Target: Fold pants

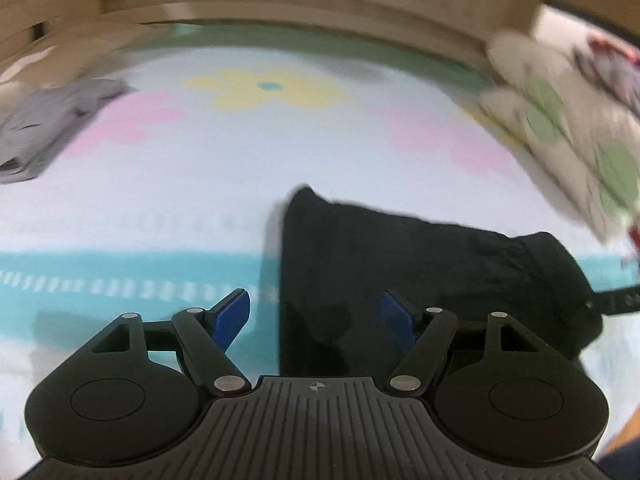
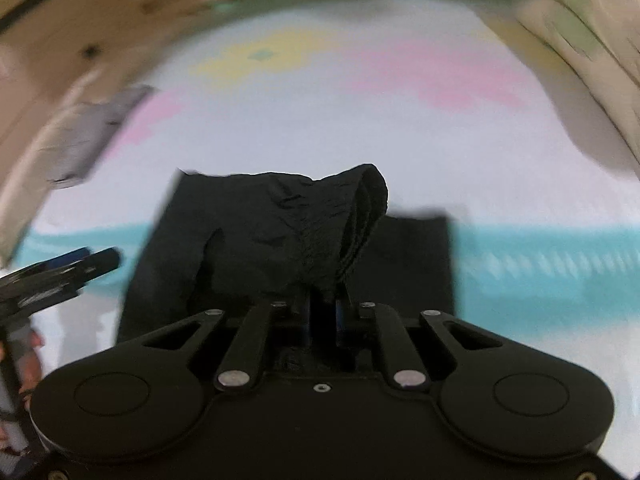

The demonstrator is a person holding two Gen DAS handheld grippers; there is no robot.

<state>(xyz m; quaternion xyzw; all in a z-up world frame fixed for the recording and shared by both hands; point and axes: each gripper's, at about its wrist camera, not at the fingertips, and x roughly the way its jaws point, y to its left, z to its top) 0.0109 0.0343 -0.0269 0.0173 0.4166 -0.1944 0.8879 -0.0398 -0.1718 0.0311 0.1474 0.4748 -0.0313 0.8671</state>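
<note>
The black pants [image 1: 420,272] lie on the pastel play mat [image 1: 200,184], partly folded. My left gripper [image 1: 316,318] is open and empty, with its blue pads over the pants' left edge. My right gripper [image 2: 322,312] is shut on a bunched fold of the black pants [image 2: 288,232] and holds it lifted above the flat lower layer. The left gripper [image 2: 80,266] shows at the left edge of the right wrist view. Both views are blurred by motion.
A folded grey garment [image 1: 44,128] lies on the mat at the far left, also in the right wrist view [image 2: 88,136]. A white patterned cloth pile [image 1: 568,120] sits at the right. A wooden wall [image 1: 320,0] runs behind the mat.
</note>
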